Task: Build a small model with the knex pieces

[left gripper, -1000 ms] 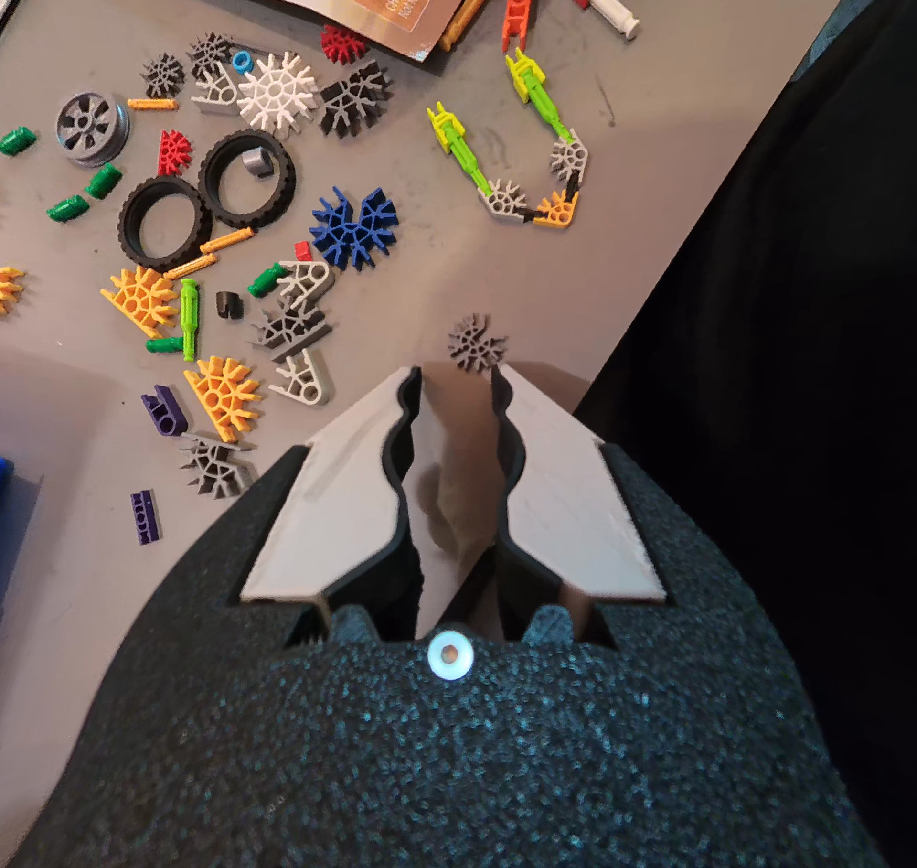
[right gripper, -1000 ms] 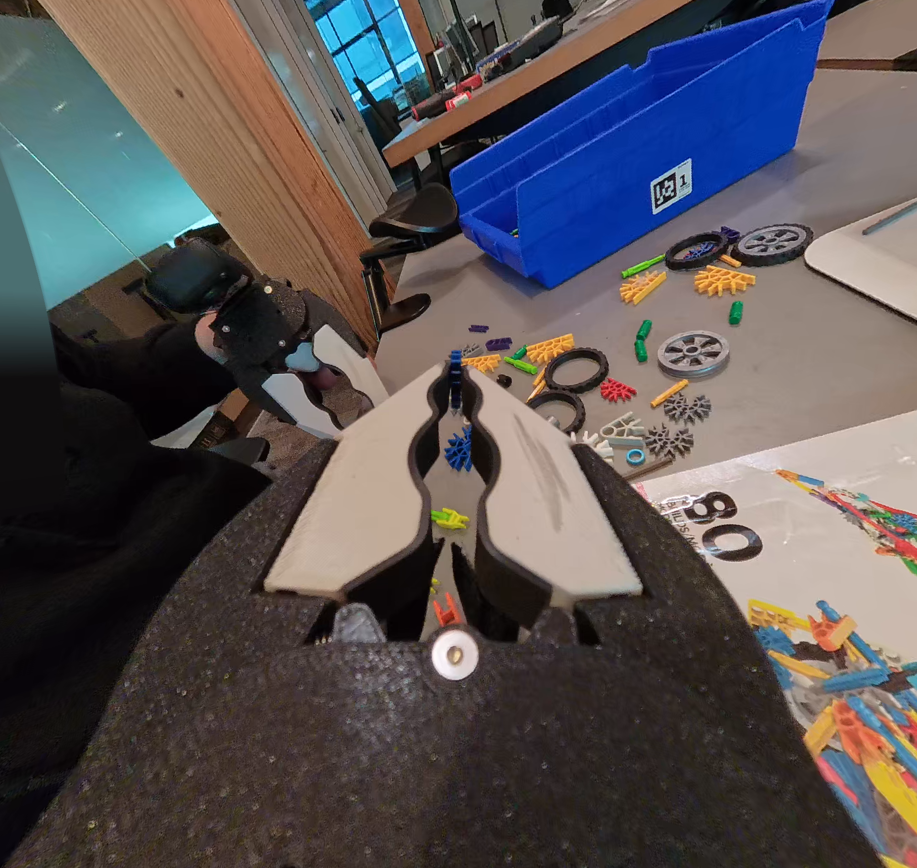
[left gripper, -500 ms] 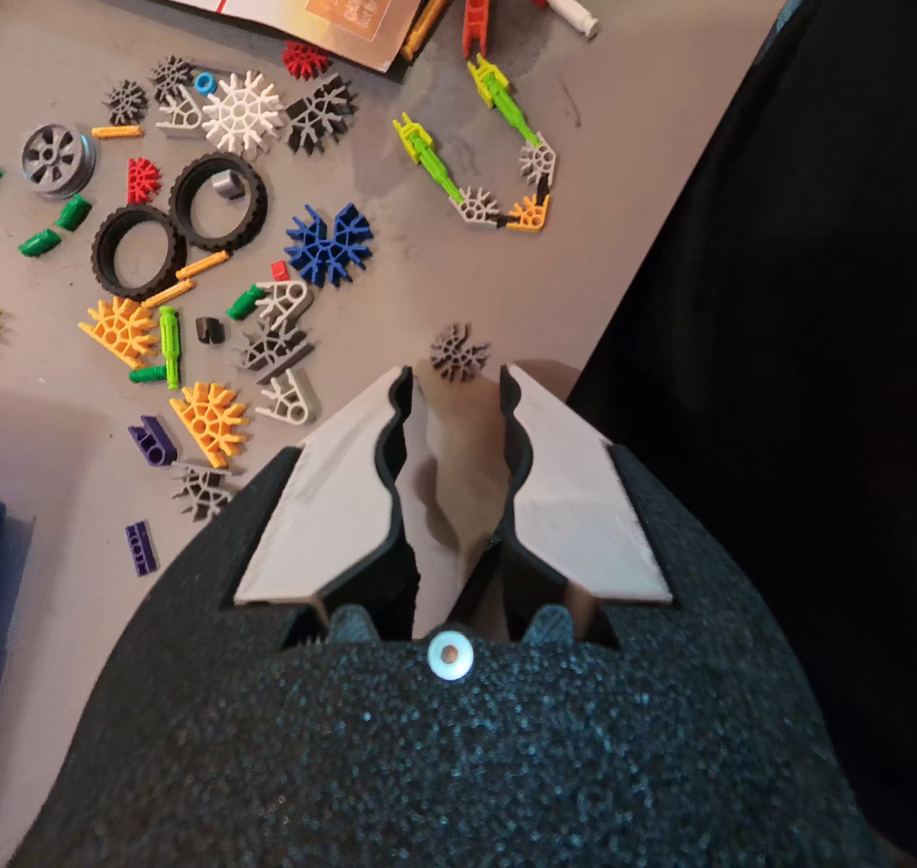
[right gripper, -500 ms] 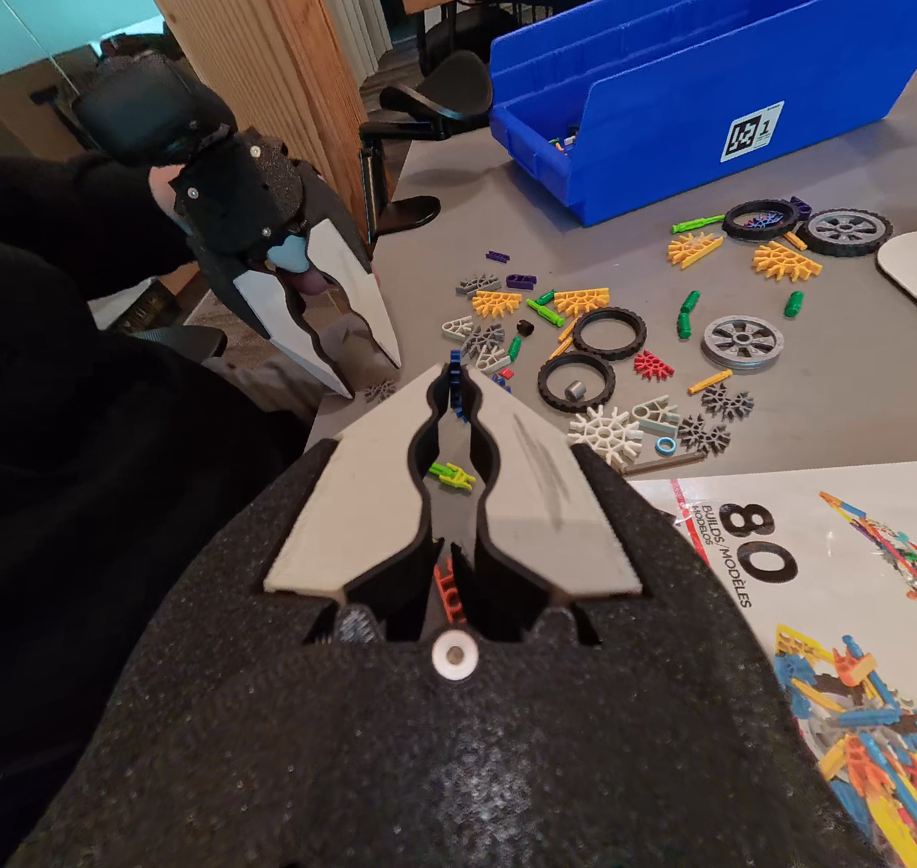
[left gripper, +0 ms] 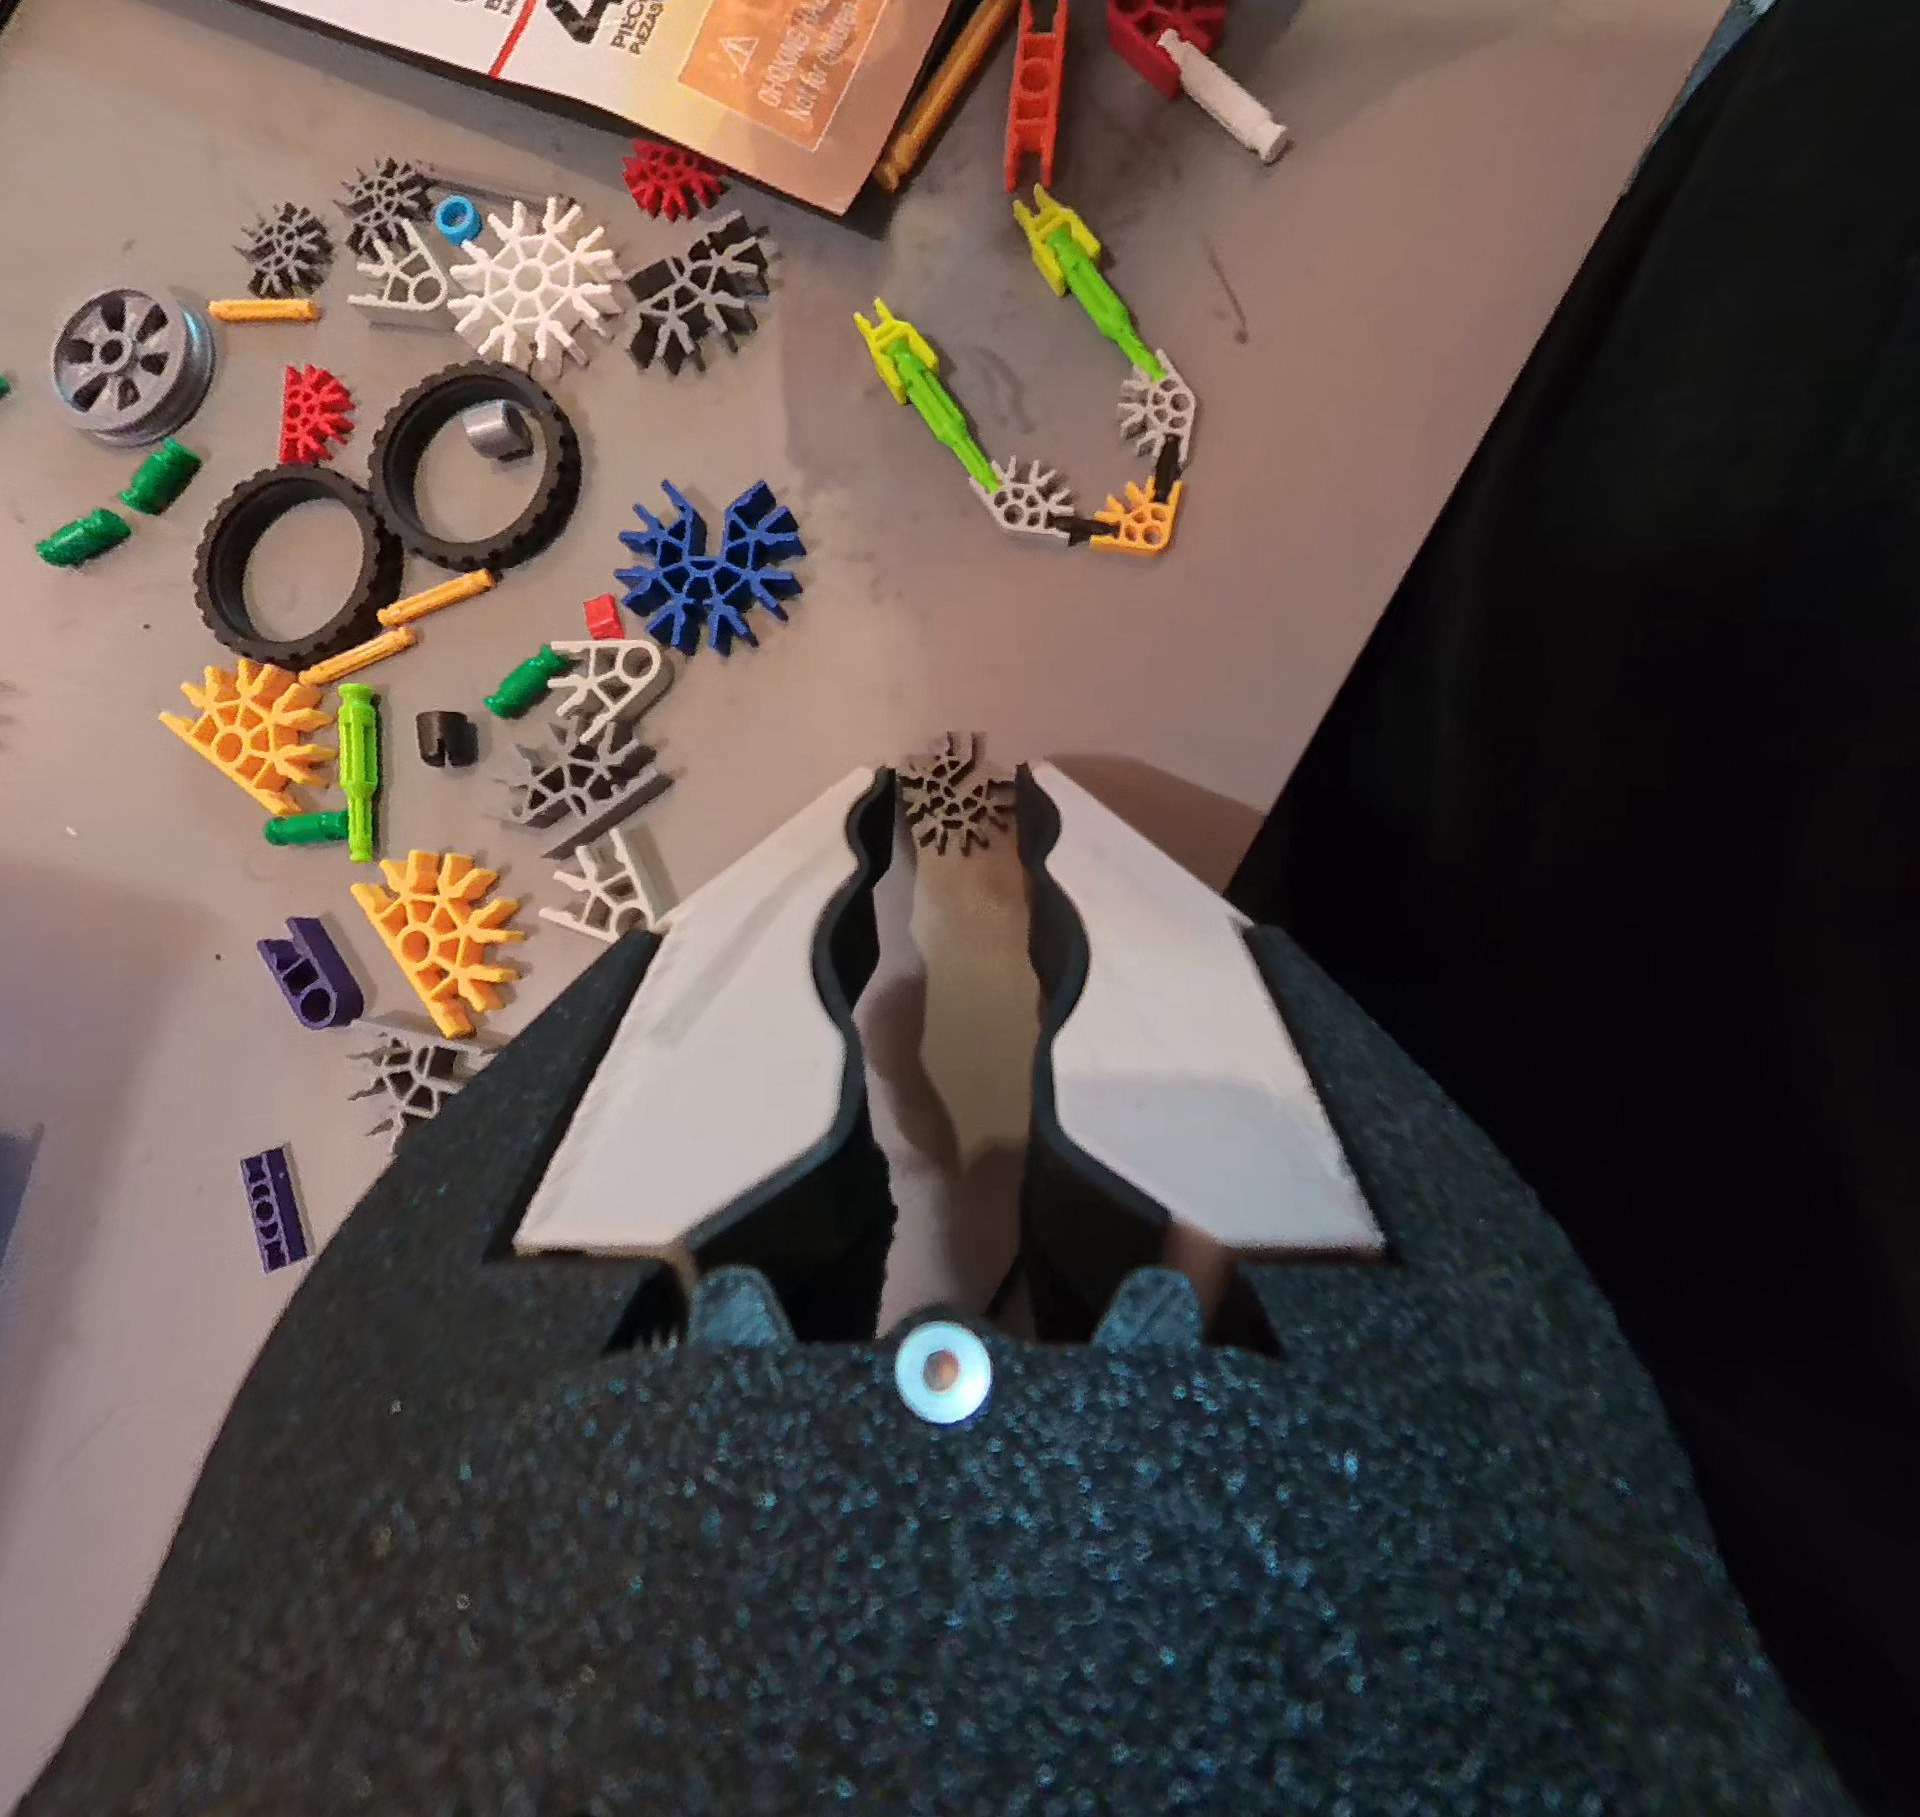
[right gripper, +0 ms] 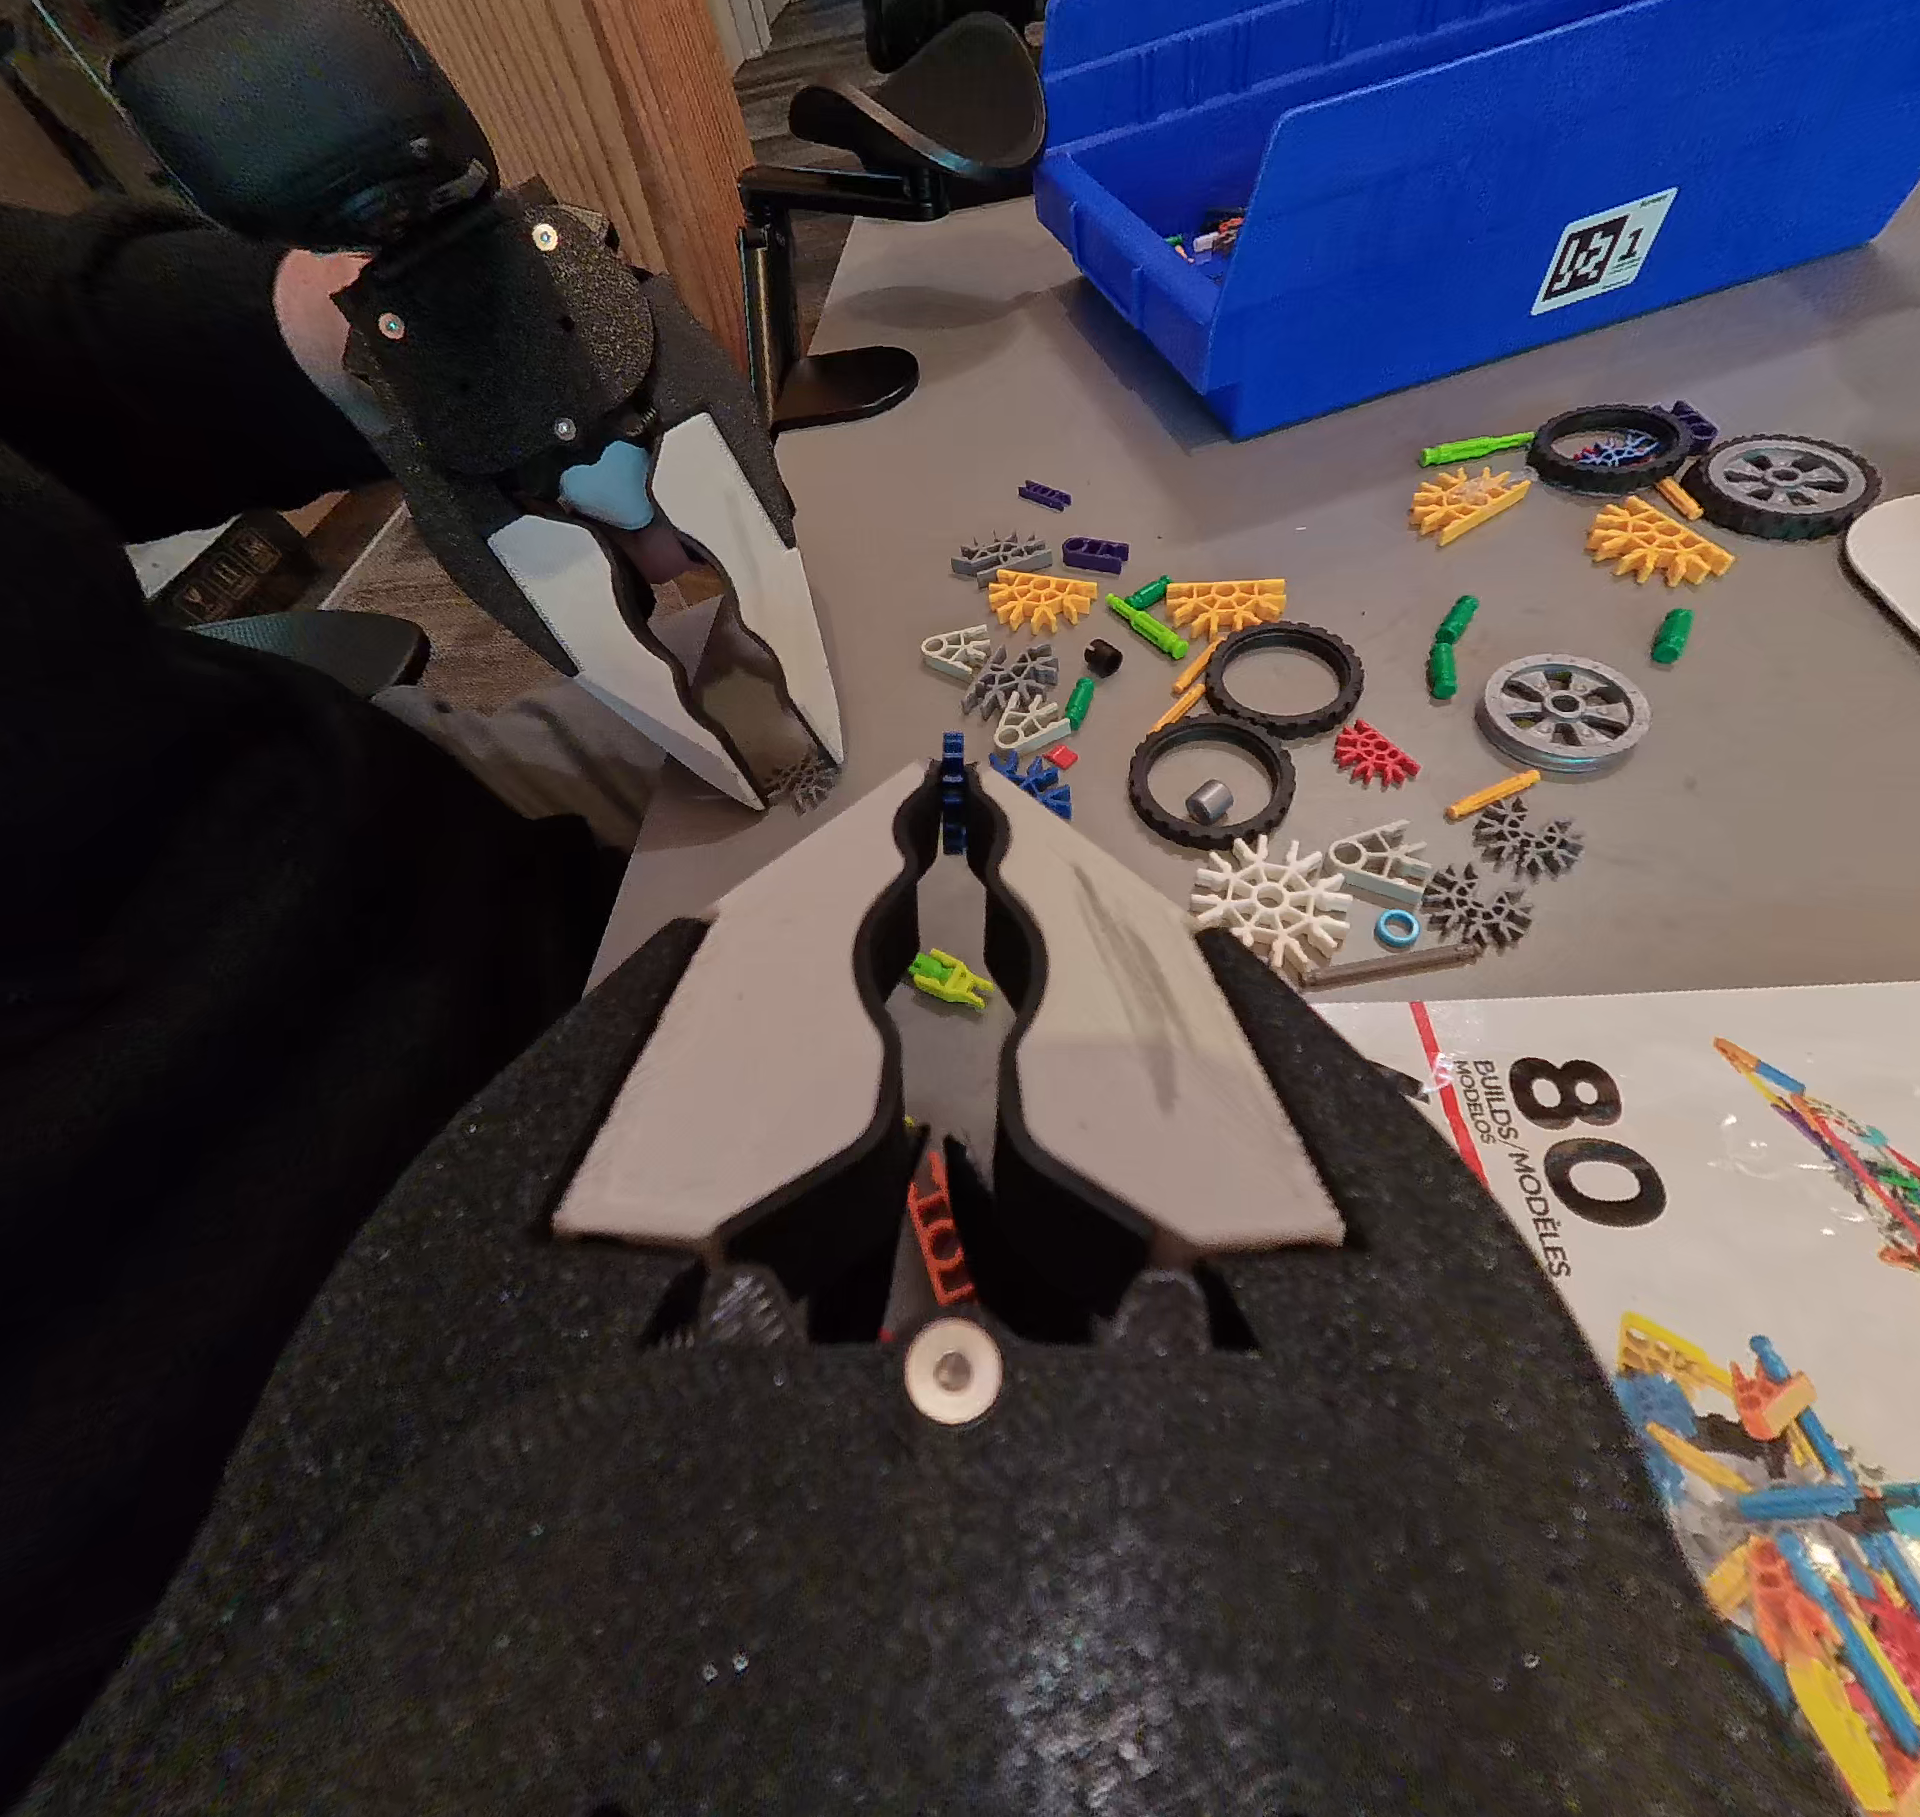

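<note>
My left gripper (left gripper: 954, 776) is open, low over the grey table (left gripper: 1039, 687) near its edge. A small dark grey snowflake connector (left gripper: 951, 803) lies on the table between its fingertips, and the jaws stand apart on either side of it. My right gripper (right gripper: 954, 780) is shut on a blue connector (right gripper: 952, 811) held edge-on at its tips, above the table. The left gripper (right gripper: 798, 776) and the grey connector (right gripper: 812, 782) also show in the right wrist view, just left of my right fingertips.
Loose pieces lie scattered to the left: two black tyres (left gripper: 473, 479), a grey wheel hub (left gripper: 130, 365), a blue connector pair (left gripper: 712, 562) and yellow fans. A chain of green rods and connectors (left gripper: 1081, 479) lies ahead. A booklet (right gripper: 1662, 1248) and a blue bin (right gripper: 1455, 209) are here. Dark clothing (left gripper: 1662, 728) is beyond the edge. Tip to tip, the grippers are about 11 centimeters apart. My right tips are roughly 15 centimeters from the grey wheel hub (left gripper: 130, 365). The right camera catches it too, in the right wrist view (right gripper: 1541, 704).
My left gripper has moved forward, so the grey connector now sits between its tips. My right gripper, still holding the blue connector, has tilted down toward the table and nearer the left gripper.
</note>
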